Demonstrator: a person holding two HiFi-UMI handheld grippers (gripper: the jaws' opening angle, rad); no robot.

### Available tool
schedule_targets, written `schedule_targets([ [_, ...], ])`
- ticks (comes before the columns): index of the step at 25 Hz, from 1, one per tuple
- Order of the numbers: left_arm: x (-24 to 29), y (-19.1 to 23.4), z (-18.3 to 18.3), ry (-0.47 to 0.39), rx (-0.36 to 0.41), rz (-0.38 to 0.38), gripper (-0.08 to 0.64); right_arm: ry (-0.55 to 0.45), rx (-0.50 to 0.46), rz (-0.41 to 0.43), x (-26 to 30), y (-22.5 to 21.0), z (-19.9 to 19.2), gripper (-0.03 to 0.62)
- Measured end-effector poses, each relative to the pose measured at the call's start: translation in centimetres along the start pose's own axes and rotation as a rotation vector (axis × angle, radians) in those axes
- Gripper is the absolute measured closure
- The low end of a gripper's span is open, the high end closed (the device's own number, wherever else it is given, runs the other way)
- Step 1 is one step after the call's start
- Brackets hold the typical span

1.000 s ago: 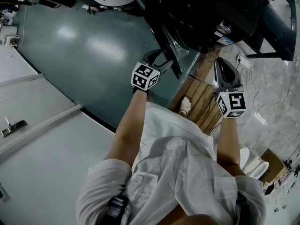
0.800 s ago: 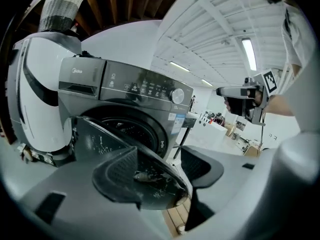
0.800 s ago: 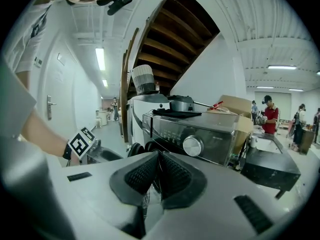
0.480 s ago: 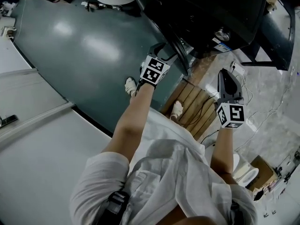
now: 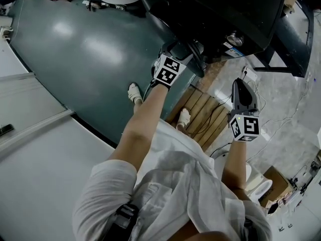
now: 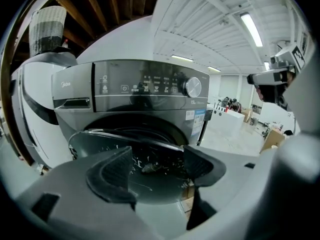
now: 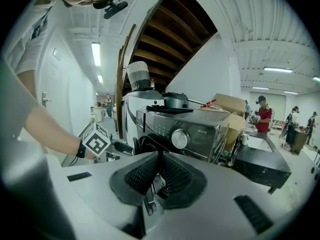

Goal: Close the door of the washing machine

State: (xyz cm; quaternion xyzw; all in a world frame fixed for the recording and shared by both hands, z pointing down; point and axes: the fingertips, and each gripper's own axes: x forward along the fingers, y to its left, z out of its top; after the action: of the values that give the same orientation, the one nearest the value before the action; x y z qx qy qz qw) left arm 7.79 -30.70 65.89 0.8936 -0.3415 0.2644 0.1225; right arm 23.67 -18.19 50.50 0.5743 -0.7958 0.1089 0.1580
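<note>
The grey front-loading washing machine stands right ahead. Its round glass door hangs part-way open, tilted toward me. My left gripper is at the door's edge and its jaws are opening. The glass shows behind the gap and the pads press on nothing. My right gripper hangs further right, off the machine, its pads together and empty. The left gripper's marker cube also shows in the right gripper view, beside the machine's front.
A wooden pallet with a cable across it lies under the machine's front, by the person's feet. A white appliance stands left of the machine. A black box and people are to the right.
The left gripper has moved forward to the door's edge, and the person has stepped closer to the machine. The right gripper has drifted a little forward.
</note>
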Motion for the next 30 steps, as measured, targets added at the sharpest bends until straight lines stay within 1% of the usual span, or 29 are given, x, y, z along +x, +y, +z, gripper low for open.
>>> schedule_targets([
  [8, 2.4, 0.0, 1.7, -0.022, -0.031, 0.038, 0.245, 0.009, 0.019, -0.03, -0.4, -1.7, -0.9, 0.56],
  [11, 3.5, 0.0, 2.5, -0.023, -0.029, 0.06, 0.245, 0.016, 0.027, -0.036, -0.4, -2.2, -1.5, 0.56],
  [16, 5.6, 0.1, 3.8, -0.029, -0.035, 0.075, 0.245, 0.017, 0.038, -0.041, -0.1, -3.2, -1.8, 0.56],
  [22, 6.7, 0.5, 4.4, -0.027, -0.049, 0.191, 0.255, 0.016, 0.05, -0.04, 0.4, -4.4, -2.0, 0.56],
  [26, 6.9, 0.7, 4.6, -0.003, -0.059, 0.199, 0.249, 0.022, 0.059, -0.041, 0.7, -5.1, -2.5, 0.56],
  [30, 7.2, 0.7, 4.8, -0.008, -0.071, 0.213, 0.247, 0.022, 0.062, -0.034, 1.1, -5.5, -2.7, 0.56],
])
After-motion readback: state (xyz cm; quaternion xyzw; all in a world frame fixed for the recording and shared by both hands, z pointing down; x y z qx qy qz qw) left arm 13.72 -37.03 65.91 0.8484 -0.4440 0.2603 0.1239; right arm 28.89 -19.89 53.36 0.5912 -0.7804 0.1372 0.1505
